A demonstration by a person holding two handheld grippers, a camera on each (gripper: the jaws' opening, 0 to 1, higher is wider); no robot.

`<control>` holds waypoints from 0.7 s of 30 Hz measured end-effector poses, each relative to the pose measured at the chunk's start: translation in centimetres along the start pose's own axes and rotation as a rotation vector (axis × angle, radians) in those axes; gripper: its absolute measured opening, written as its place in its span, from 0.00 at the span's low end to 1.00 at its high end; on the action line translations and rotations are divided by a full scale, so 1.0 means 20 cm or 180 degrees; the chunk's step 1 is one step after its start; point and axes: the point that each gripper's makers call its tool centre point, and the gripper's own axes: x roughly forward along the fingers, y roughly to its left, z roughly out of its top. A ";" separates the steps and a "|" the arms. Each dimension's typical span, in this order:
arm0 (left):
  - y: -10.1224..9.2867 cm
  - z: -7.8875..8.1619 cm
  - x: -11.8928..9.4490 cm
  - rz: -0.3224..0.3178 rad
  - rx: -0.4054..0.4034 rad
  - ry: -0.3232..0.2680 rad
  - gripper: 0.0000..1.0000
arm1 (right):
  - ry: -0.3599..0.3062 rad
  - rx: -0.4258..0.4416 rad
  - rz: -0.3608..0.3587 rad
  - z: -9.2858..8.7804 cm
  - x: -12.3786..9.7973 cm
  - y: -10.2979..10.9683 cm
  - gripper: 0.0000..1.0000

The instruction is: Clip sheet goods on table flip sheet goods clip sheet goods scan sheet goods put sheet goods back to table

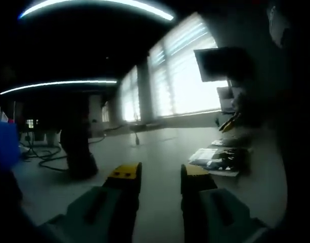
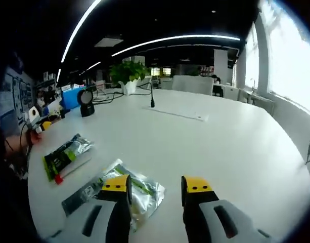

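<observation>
Both grippers, left [image 1: 161, 172] and right [image 2: 156, 185], hover with fingers apart and empty; 2 foil packets [image 2: 137, 192] [image 2: 69, 154] lie flat on the tabletop [image 2: 220, 142] around 9 o'clock, probably easy clipping.

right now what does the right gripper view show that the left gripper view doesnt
Right gripper view: a silver packet just ahead of the open right tongs, a green packet further left, a potted plant. Left gripper view: bright blinds, a dark monitor, a dim packet beside the open left tongs. Both: the white table, ceiling light strips.
</observation>
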 end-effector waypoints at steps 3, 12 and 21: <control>-0.03 -0.02 -0.01 0.0083 0.0196 0.0103 0.24 | 0.0171 -0.0306 0.0065 -0.02 0.02 0.03 0.34; -0.02 -0.02 0.01 0.0089 0.0138 0.0143 0.24 | 0.0435 -0.0452 0.0009 -0.13 0.04 0.02 0.30; -0.05 0.00 0.02 -0.0039 0.0064 0.0117 0.24 | 0.0460 -0.0215 -0.0134 -0.17 0.11 0.00 0.24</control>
